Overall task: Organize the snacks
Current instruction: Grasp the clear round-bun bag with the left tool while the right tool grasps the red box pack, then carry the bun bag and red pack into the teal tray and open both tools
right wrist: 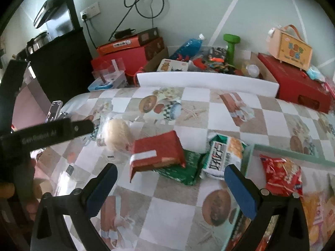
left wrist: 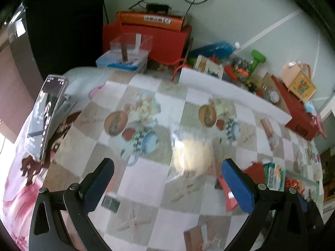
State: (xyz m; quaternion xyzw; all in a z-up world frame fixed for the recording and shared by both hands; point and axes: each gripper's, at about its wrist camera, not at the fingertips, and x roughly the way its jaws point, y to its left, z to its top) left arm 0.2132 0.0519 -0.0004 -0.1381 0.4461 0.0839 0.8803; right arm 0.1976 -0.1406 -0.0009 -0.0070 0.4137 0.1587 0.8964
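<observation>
My left gripper is open and empty above the checked tablecloth, just short of a clear-wrapped pale bun. The bun also shows in the right wrist view, with the left gripper's arm beside it. My right gripper is open and empty, just short of a red packet that lies on a green packet. A white-and-green cracker pack leans on the rim of a clear tray holding a red snack bag.
A white foam board stands along the table's far edge. Behind it are red boxes, a green dumbbell, a blue bottle and toys. A phone on a stand is at the left.
</observation>
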